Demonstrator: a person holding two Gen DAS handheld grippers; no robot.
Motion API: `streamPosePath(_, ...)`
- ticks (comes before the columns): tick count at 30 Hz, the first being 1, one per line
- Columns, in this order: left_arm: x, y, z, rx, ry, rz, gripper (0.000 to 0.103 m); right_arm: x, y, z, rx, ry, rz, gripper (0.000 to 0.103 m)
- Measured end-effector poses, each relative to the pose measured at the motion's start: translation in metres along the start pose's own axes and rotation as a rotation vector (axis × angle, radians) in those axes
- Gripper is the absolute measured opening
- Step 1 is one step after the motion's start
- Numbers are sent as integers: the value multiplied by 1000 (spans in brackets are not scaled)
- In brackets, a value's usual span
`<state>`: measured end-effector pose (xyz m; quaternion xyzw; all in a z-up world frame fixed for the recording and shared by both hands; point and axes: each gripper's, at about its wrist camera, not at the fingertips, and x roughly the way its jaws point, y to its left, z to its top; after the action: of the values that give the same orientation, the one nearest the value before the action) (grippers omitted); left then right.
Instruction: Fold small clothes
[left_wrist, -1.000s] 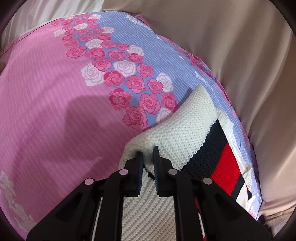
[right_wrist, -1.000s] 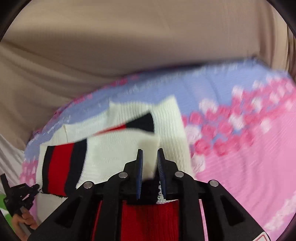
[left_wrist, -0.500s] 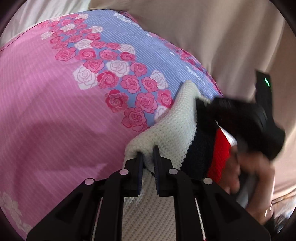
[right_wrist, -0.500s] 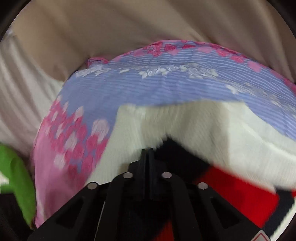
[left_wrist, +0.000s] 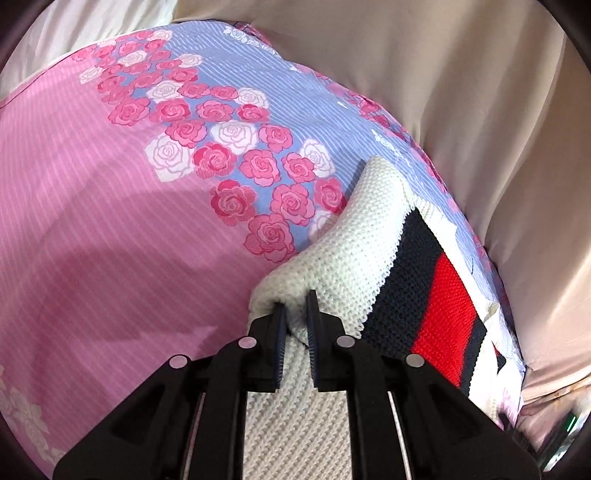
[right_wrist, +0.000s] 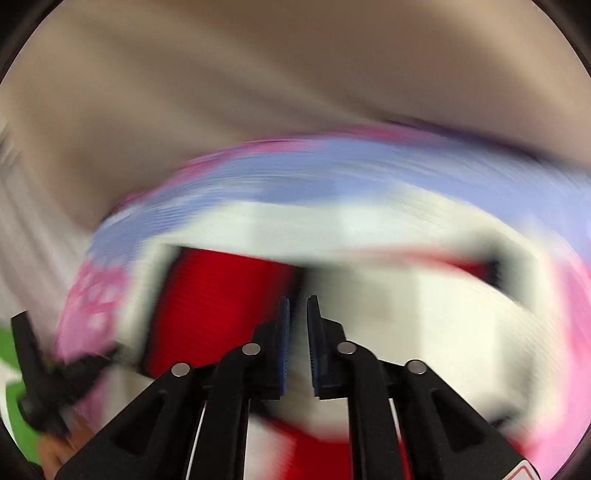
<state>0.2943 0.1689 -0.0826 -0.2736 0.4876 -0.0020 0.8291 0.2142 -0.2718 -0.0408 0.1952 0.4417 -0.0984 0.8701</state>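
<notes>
Left jaws pinch sweater (left_wrist: 354, 266) fold | right jaws slightly parted above it

Cream/navy/red knit (left_wrist: 351, 266), pink-rose sheet (left_wrist: 110, 221)

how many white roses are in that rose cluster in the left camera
About 7 white roses, spread through the cluster on the bedsheet from its far end toward the sweater; one sits partly behind the sweater and others may be hidden.

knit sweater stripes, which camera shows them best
The left wrist view: the knit sweater is sharp there, its navy and red stripes clear beside the cream fold that the left gripper pinches. The right wrist view shows the same sweater only as motion-blurred red and white patches.
</notes>
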Motion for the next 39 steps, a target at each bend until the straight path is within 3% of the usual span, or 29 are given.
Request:
streamPosePath(3,-1,-2,-3,18,-14,18,11,-41,-92,-41,108,33,-129,17)
streamPosePath(7,-13,-4,-10,13,-16,28,11,-67,-130,-90,164,109,-77,32)
streamPosePath(9,-34,-4,-23,45,-19,53,15,-75,-128,-111,160,122,-49,38)
streamPosePath(14,-90,25,-82,163,25,132,52,-101,-107,-174,98,208,17,49)
streamPosePath(18,-122,84,-148,103,170,172,55,-120,-99,-228,52,323,57,55)
streamPosePath(20,-143,98,-171,88,159,145,64,-131,-98,-250,53,330,78,59)
streamPosePath(22,-152,103,-187,72,182,137,64,-136,-93,-265,46,345,106,61)
streamPosePath(24,-153,101,-195,70,186,130,64,-138,-83,-272,13,334,110,64)
streamPosePath(25,-153,99,-195,73,183,138,56,-135,-78,-271,-6,327,111,66)
streamPosePath(26,-150,97,-193,64,194,114,29,-133,-73,-270,-25,314,121,61)
streamPosePath(27,-146,95,-191,40,232,60,13,-130,-70,-266,-35,302,115,55)
streamPosePath(29,-146,93,-187,-13,267,31,7,-121,-71,-253,-17,305,93,9)
streamPosePath(31,-159,81,-189,14,262,9,6,-130,-86,-242,64,280,127,6)
streamPosePath(34,-189,68,-205,97,274,1,6,-179,-106,-228,17,202,105,5)
streamPosePath(37,-210,68,-241,137,378,-6,6,-216,-126,-232,-47,209,57,3)
streamPosePath(39,-217,71,-277,175,477,27,6,-232,-142,-248,-81,276,6,3)
